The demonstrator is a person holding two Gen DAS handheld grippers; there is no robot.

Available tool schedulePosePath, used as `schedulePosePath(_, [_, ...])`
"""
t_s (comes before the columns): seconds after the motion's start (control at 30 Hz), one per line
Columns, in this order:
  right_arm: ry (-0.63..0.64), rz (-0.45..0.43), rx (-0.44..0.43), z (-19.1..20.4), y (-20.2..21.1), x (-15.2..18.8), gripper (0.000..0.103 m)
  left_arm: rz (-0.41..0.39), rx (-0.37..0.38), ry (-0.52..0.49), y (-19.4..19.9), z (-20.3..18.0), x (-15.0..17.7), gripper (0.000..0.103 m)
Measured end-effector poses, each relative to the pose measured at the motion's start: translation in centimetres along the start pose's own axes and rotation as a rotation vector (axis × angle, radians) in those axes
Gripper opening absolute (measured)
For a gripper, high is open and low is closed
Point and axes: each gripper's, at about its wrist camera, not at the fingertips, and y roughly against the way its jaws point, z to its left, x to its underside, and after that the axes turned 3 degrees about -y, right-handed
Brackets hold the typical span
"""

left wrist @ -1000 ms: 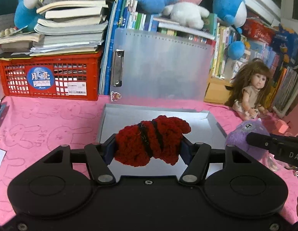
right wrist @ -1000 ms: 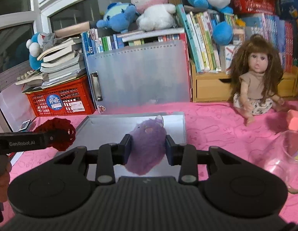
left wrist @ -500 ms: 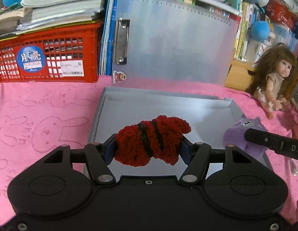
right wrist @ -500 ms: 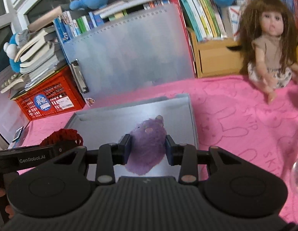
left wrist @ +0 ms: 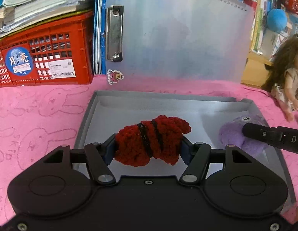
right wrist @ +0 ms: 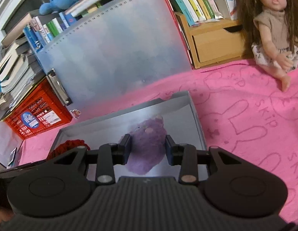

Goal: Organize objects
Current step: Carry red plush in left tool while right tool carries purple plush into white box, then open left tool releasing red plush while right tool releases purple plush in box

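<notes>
My left gripper (left wrist: 149, 150) is shut on a red crocheted toy with black bands (left wrist: 151, 138) and holds it over the near left part of a shallow grey tray (left wrist: 168, 104). My right gripper (right wrist: 148, 150) is shut on a purple plush toy (right wrist: 147, 146) and holds it over the right part of the same tray (right wrist: 195, 119). The purple plush (left wrist: 231, 134) and one right finger (left wrist: 264, 134) show at the right of the left wrist view. The red toy (right wrist: 70, 146) shows at the left of the right wrist view.
A frosted clipboard (left wrist: 177, 34) stands upright behind the tray. A red crate (left wrist: 43, 57) carrying stacked books is at back left. A long-haired doll (right wrist: 274, 28) sits at back right beside a wooden drawer box (right wrist: 212, 42). A pink cloth (right wrist: 245, 115) covers the table.
Both grippers have moved forward and down toward the tray with their toys still held. The tray now looks larger and closer in both views.
</notes>
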Motion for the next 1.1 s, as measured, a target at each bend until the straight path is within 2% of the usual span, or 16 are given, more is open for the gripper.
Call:
schedulePosePath(0.87, [0.009, 0.026, 0.003, 0.1, -1.4, 0.5, 0.043, 0.028, -0.002, 0.014, -1.8, 0.0, 0.4, 0.063])
schedulePosePath(0.93, [0.010, 0.024, -0.001, 0.1, -1.4, 0.6, 0.046, 0.023, -0.002, 0.011, -1.7, 0.0, 0.4, 0.065])
schedulePosePath(0.97, [0.009, 0.024, -0.005, 0.1, -1.4, 0.6, 0.061, 0.019, -0.001, 0.008, -1.7, -0.1, 0.4, 0.066])
schedulePosePath(1.03, [0.002, 0.037, -0.041, 0.2, -1.3, 0.6, 0.069, 0.010, 0.004, -0.008, -1.3, -0.2, 0.5, 0.072])
schedulePosePath(1.1, [-0.001, 0.031, -0.052, 0.5, -0.9, 0.6, 0.077, -0.004, 0.010, -0.030, -0.9, -0.4, 0.5, 0.082])
